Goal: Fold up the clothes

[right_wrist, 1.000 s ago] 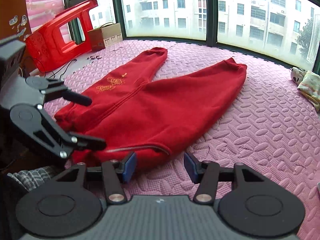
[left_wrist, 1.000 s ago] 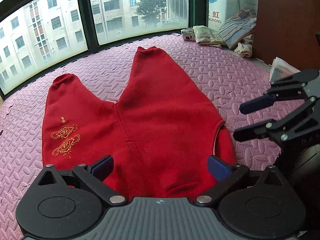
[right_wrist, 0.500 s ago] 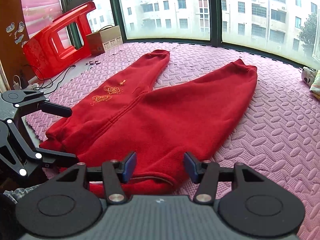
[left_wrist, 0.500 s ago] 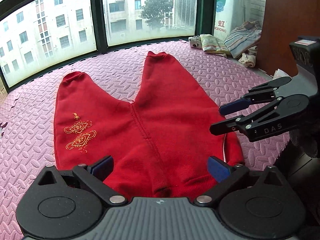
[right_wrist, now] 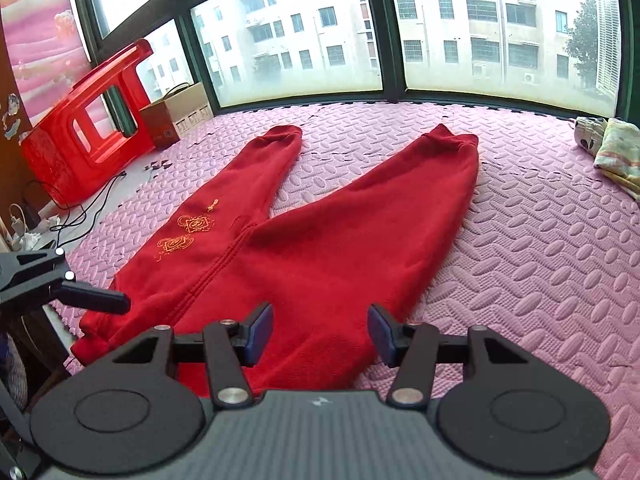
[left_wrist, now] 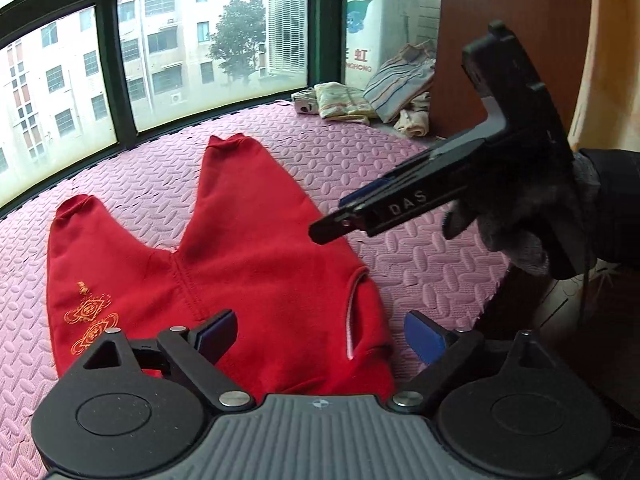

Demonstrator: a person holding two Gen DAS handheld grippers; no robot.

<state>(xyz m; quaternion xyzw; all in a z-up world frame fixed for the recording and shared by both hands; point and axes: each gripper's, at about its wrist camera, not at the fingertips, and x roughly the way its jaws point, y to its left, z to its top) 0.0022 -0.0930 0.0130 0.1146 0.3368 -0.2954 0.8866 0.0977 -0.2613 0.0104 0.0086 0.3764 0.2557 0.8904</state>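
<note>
A pair of red trousers is spread flat on the pink foam mat, filling the lower middle of the left wrist view, with both legs fanned out toward the windows at the top. Gold embroidery is seen on the leg at the lower left. The left gripper is held at the bottom of the frame over the waistband end, its blue-padded fingers spread wide with nothing between them. The right gripper is seen edge-on at the right of that frame, gripped by a dark-gloved hand; in the right wrist view its fingers are set wide apart above the trousers, holding nothing. A heap of folded clothes lies at the upper right, and a red plastic stool and a cardboard box are placed at the upper left of the right wrist view.
</note>
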